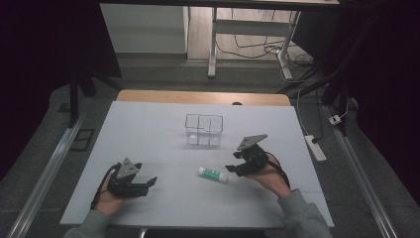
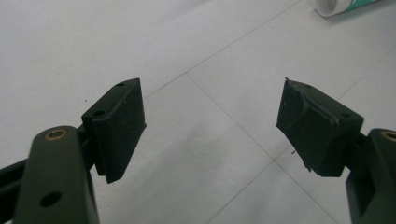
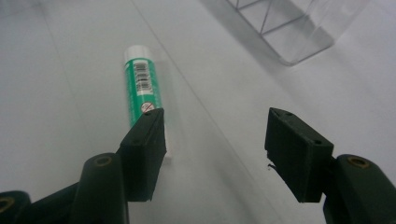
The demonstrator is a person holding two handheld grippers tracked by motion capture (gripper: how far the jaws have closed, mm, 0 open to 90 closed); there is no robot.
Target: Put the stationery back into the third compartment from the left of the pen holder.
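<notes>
- The bench (image 1: 148,129) carries a clear divided box (image 1: 203,130) near its middle.
- Right tongs (image 1: 232,169) stand apart, empty, one jaw just beside the tube's end.
- Left tongs (image 1: 151,183) stand apart, empty — well off.
- The green-and-white tube (image 1: 213,174) lies flat between both — nearer the right.

Two hand-held grippers low over the table, both with jaws apart.

The left gripper (image 1: 148,184) rests in the person's left hand (image 1: 110,194), pointing toward the table's middle, its jaws spread wide with nothing between them. The right gripper (image 1: 232,168) sits in the right hand (image 1: 271,176), grey sleeve behind, aimed leftward and tilted slightly down; its jaws stand open too, and, as far as the dim high view lets one judge, they grip nothing.
</notes>
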